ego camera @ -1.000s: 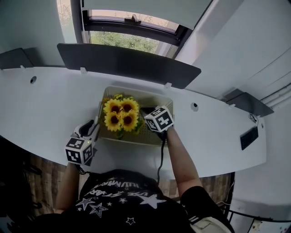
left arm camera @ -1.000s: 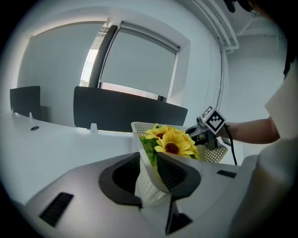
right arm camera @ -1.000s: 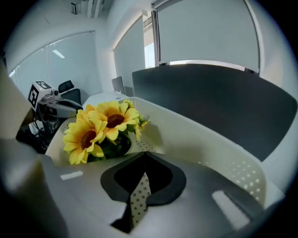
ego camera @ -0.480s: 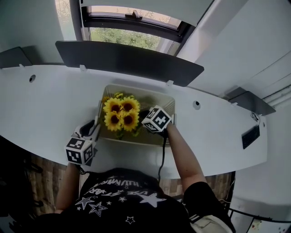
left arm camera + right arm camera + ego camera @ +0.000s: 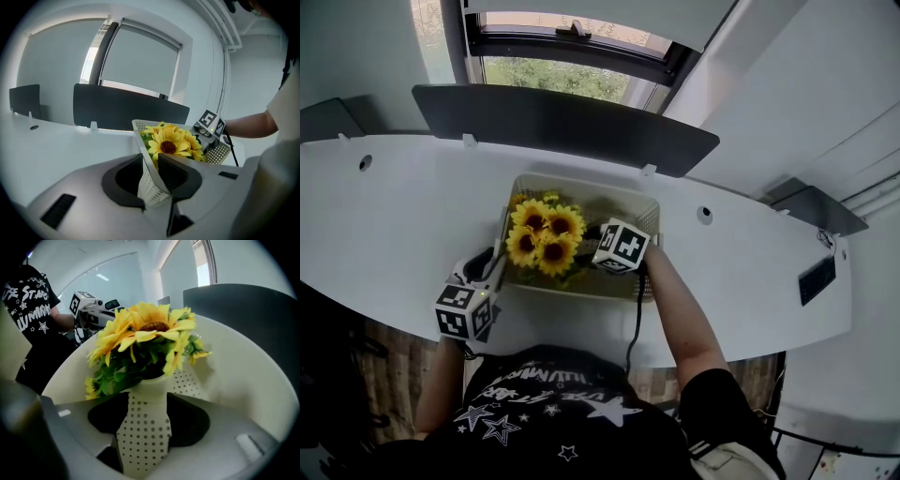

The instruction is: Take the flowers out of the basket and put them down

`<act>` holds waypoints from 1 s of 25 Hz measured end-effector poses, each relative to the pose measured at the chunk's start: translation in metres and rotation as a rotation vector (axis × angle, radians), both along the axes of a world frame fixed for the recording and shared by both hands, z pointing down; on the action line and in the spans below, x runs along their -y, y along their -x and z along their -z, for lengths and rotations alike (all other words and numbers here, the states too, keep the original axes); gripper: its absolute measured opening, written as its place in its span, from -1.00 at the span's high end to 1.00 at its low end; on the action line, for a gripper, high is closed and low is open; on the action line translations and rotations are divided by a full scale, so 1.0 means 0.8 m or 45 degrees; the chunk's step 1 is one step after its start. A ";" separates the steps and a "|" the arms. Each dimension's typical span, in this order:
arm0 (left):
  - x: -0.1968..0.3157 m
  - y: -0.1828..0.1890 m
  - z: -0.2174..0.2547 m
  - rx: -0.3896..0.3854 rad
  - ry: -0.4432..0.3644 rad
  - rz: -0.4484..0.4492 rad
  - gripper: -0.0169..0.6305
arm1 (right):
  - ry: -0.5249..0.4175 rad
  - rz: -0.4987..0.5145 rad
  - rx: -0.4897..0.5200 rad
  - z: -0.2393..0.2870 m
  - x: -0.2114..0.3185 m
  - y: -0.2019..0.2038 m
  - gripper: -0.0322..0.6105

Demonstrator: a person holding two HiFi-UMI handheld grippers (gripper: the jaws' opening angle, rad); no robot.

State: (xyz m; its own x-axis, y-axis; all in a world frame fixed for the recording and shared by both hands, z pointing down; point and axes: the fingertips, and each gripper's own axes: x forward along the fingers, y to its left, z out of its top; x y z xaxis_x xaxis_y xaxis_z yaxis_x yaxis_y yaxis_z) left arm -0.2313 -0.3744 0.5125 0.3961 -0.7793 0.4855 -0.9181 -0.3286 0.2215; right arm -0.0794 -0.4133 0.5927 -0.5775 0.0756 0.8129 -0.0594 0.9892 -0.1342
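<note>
Yellow flowers (image 5: pixel 542 240), one bunch, clamped in right tongs (image 5: pixel 143 427); left tongs (image 5: pixel 150 180) clamp one basket (image 5: pixel 581 180).

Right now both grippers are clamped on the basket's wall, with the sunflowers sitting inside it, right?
Not quite. Only the left gripper clamps the basket wall. The right gripper view shows the right gripper shut on the white dotted holder of the sunflowers, which do sit inside the basket.

Sunflowers (image 5: pixel 544 239) hide own stems, basket (image 5: pixel 609 200) floor; marker cube (image 5: pixel 622 246) covers right claw (image 5: pixel 145 420) in head view.
</note>
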 end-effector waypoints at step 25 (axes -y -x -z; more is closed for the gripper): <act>0.001 -0.001 -0.002 -0.032 0.008 0.043 0.64 | -0.200 -0.167 0.232 -0.033 0.001 0.075 -0.54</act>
